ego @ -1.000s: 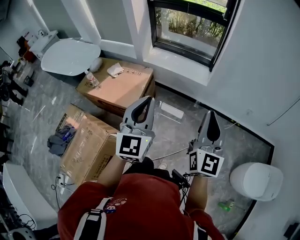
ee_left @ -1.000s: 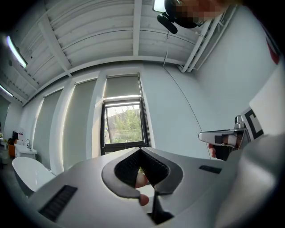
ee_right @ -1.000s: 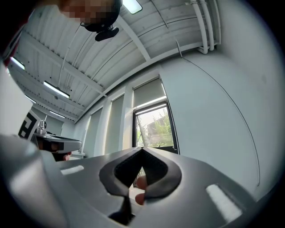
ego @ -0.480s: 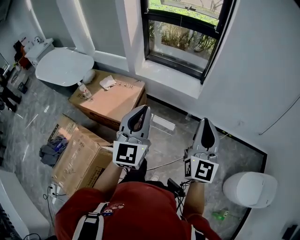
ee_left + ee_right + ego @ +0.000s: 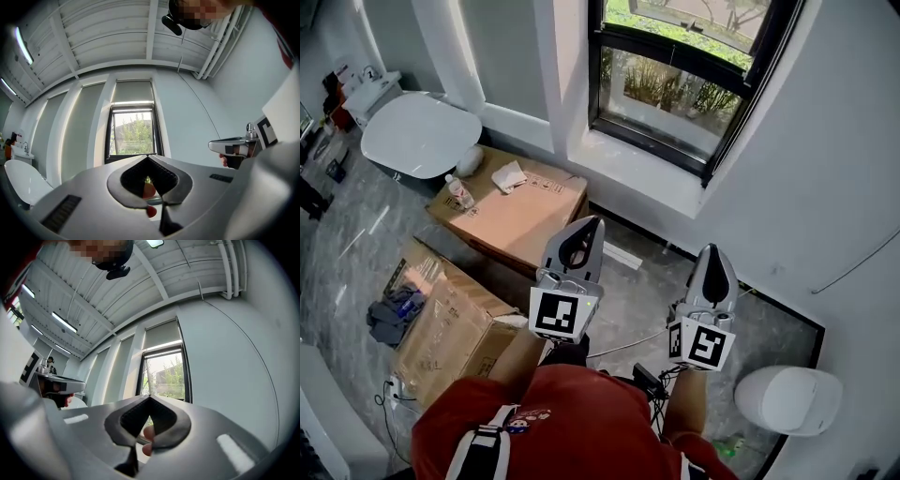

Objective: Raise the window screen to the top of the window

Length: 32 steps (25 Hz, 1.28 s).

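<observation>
The black-framed window (image 5: 689, 80) is set in the white wall ahead, above a white sill (image 5: 642, 171). In the left gripper view a grey screen (image 5: 133, 92) covers the upper part of the window (image 5: 132, 133); the right gripper view shows the same screen (image 5: 161, 336) above the glass (image 5: 165, 376). My left gripper (image 5: 593, 222) and right gripper (image 5: 718, 249) are held side by side at chest height, both pointing at the window and well short of it. Both are shut with nothing between their jaws (image 5: 149, 156) (image 5: 150, 396).
Two cardboard boxes (image 5: 514, 204) (image 5: 441, 321) lie on the grey floor to the left, one with a bottle (image 5: 457, 192) on it. A white bathtub (image 5: 417, 133) stands at far left, a white toilet (image 5: 787, 398) at lower right. A cable runs across the floor by my feet.
The person has stepped towards the window, which now looks larger and nearer. Both grippers moved forward with the body and stayed shut.
</observation>
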Each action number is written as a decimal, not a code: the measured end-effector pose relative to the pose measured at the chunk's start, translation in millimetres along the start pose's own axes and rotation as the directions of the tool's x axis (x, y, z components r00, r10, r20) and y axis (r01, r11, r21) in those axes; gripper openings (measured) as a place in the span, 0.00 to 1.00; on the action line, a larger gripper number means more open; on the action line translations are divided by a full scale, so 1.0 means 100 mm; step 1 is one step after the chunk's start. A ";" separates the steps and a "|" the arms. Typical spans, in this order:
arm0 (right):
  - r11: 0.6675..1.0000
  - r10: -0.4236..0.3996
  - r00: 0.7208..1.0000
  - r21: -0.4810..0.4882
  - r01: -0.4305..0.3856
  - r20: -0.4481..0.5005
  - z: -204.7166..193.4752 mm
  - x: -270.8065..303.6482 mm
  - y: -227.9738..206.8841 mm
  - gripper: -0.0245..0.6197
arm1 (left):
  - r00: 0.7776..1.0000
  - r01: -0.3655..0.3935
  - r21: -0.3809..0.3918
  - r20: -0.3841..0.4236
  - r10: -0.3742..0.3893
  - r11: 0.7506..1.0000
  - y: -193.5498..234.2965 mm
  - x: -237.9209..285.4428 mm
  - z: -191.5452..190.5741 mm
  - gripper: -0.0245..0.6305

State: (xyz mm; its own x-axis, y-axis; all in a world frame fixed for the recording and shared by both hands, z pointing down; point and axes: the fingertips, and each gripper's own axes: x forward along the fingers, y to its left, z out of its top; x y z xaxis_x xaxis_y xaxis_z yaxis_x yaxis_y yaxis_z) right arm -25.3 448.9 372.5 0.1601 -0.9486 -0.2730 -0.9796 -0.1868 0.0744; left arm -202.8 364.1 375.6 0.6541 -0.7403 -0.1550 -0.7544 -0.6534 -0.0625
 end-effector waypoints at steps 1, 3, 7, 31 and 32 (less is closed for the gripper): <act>1.000 0.000 1.000 0.002 0.000 -0.001 -0.03 0.10 0.02 0.05 | 1.000 0.001 -0.004 -0.002 -0.001 1.000 0.05 0.07 -0.01 0.04; 1.000 0.004 1.000 -0.005 -0.004 -0.007 -0.08 0.30 0.04 0.05 | 1.000 0.000 -0.016 -0.009 0.000 1.000 0.17 0.23 -0.05 0.04; 1.000 0.012 1.000 -0.028 -0.013 -0.029 -0.19 0.68 0.13 0.05 | 1.000 -0.008 -0.036 -0.018 0.007 0.999 0.47 0.52 -0.15 0.04; 0.994 -0.021 0.998 -0.112 0.014 -0.063 -0.50 2.27 0.67 0.05 | 1.000 0.022 -0.097 0.005 -0.021 0.995 1.78 1.73 -0.46 0.04; 0.994 -0.023 0.998 -0.113 0.016 -0.063 -0.51 2.29 0.66 0.05 | 1.000 0.024 -0.097 0.003 -0.024 0.995 1.78 1.75 -0.46 0.04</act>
State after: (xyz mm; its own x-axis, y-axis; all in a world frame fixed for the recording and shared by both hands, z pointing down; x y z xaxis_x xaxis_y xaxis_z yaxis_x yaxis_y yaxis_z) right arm -47.1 206.2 363.5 0.1902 -0.9581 -0.2140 -0.9570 -0.2296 0.1775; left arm -220.5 110.7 382.8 0.6719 -0.7239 -0.1566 -0.7295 -0.6834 0.0293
